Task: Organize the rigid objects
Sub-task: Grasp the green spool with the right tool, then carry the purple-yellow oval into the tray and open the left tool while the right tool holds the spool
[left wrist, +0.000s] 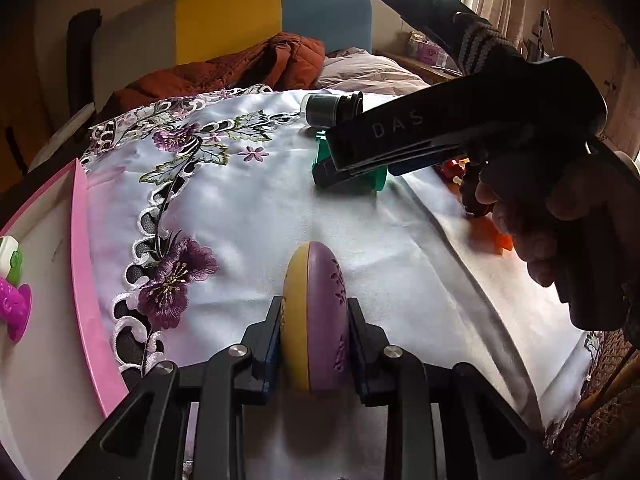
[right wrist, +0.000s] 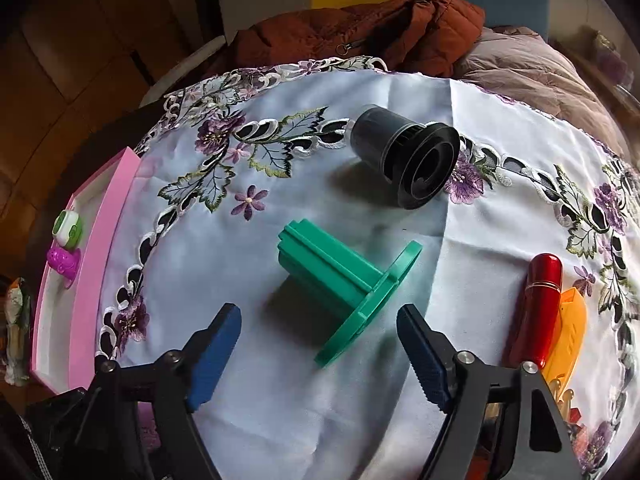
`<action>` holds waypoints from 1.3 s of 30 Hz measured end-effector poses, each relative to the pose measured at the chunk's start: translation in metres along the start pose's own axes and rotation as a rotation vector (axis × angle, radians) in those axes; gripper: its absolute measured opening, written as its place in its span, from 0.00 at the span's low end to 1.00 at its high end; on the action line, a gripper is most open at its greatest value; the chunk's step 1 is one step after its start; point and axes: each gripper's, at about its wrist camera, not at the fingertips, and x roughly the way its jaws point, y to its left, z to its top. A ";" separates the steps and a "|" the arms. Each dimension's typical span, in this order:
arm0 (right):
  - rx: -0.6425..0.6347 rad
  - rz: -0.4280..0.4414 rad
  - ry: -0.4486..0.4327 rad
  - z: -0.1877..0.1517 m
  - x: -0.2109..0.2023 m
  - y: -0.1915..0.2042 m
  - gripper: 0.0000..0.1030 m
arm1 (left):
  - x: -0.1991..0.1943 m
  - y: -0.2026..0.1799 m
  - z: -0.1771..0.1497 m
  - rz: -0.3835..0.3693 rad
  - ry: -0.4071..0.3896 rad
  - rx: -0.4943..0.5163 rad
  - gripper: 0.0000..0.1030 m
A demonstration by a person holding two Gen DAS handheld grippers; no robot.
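My left gripper [left wrist: 314,344] has its fingers clamped on an egg-shaped case [left wrist: 314,316], half yellow and half purple, held on edge with its seam running straight away from me, above the white embroidered cloth [left wrist: 248,208] on the desk. Its near end is hidden between the fingers. To the left lies a pink tray [left wrist: 86,280], cut off by the frame, with a green-and-white piece [left wrist: 11,258] and a magenta piece [left wrist: 14,306] in it; I can't tell what either is.

My right gripper [right wrist: 320,344] hangs over the cloth with its blue-padded fingers [right wrist: 216,354] wide apart and nothing between them. Just ahead of them a green spool [right wrist: 344,284] lies on its side, flange toward the right finger. From the left camera the gripper's body and my hand [left wrist: 532,216] cover most of that spool.

Beyond it a black cylinder [right wrist: 404,156] lies tipped over, open end toward me. At the right a red tube [right wrist: 540,308] lies against an orange thing [right wrist: 568,332], partly hidden behind the right finger's arm. Past the cloth lie a rust-brown jacket [right wrist: 360,36] and a pale quilt [right wrist: 532,64].
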 end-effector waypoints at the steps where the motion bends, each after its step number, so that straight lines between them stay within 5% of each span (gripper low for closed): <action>1: 0.012 0.002 -0.003 0.000 0.000 -0.001 0.93 | 0.000 0.000 0.000 0.002 0.000 0.001 0.27; 7: 0.127 0.015 -0.034 0.005 -0.004 -0.008 0.97 | 0.000 0.000 0.000 -0.001 -0.001 -0.001 0.27; 11: 0.095 -0.075 -0.069 0.012 0.001 -0.001 0.97 | 0.000 0.001 0.000 -0.003 -0.001 -0.002 0.27; 12: 0.087 -0.099 -0.075 0.014 0.003 0.000 0.88 | -0.001 0.000 0.000 -0.001 -0.001 0.000 0.27; 13: 0.078 -0.112 -0.067 0.014 0.007 -0.001 0.60 | -0.001 0.000 0.000 -0.001 -0.001 0.001 0.27; 16: 0.039 -0.162 -0.051 0.012 0.010 -0.001 0.61 | -0.001 0.000 0.000 0.002 -0.001 0.003 0.27; 29: 0.017 -0.133 -0.048 0.007 0.013 0.000 0.61 | -0.014 -0.001 -0.001 0.047 0.034 -0.039 0.27; 39: 0.000 -0.150 -0.055 0.007 0.015 0.001 0.61 | -0.058 0.011 0.012 0.069 -0.055 -0.080 0.27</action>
